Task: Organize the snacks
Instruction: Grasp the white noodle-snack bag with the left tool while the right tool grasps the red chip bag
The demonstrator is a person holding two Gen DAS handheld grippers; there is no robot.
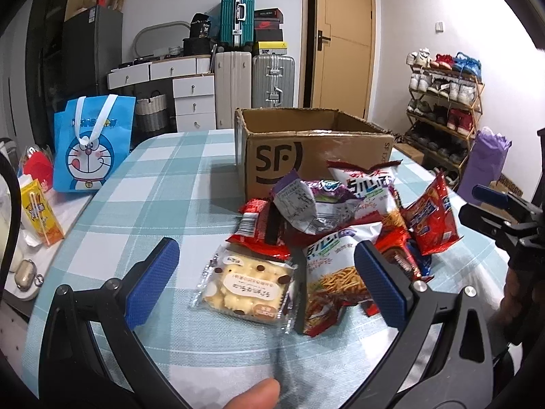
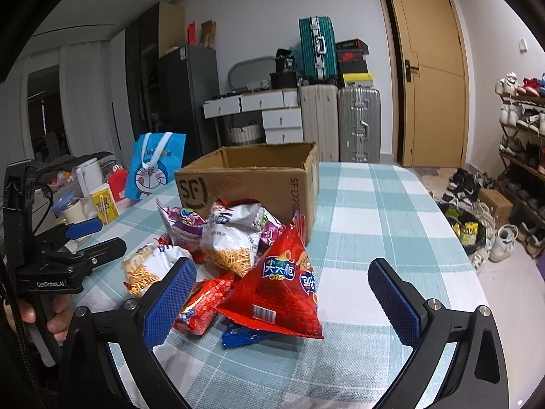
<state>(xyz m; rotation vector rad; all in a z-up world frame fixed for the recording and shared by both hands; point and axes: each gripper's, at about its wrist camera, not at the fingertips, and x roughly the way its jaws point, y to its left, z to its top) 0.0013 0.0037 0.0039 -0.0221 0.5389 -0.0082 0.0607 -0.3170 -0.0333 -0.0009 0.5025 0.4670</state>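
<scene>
Snacks [image 1: 344, 225] lie heaped on your bench [image 1: 163, 184], on its blue-and-white checked cloth, just in front of the open SF cardboard box [image 1: 306, 156], which stands on the far side of the pile. Nearest your left tool [image 1: 265, 272] is a clear-wrapped biscuit pack [image 1: 245, 286], flat on the cloth at the near left edge of the heap. Beside it on the right lies a white bag of potato sticks [image 1: 335, 272], and behind them a red wrapper [image 1: 259, 228] and a crumpled purple-and-white bag [image 1: 313, 204]. A second bag of the sticks [image 1: 369, 187] leans against the box front.

Your left tool is spread wide, its blue pads either side of the biscuit pack and the sticks bag, touching neither as far as the view shows. A fingertip [image 1: 253, 393] shows at the bottom edge.

Your right tool [image 2: 282, 293] is likewise spread, holding nothing. Between its pads in the right wrist view sits a red triangular crisp bag [image 2: 282, 283], tilted on top of a smaller red pack [image 2: 199, 310] and a blue wrapper [image 2: 243, 335].

To the left on the bench stand a blue Doraemon tote bag [image 1: 92, 150] and a yellow drink carton [image 1: 41, 214], well apart from the heap.
</scene>
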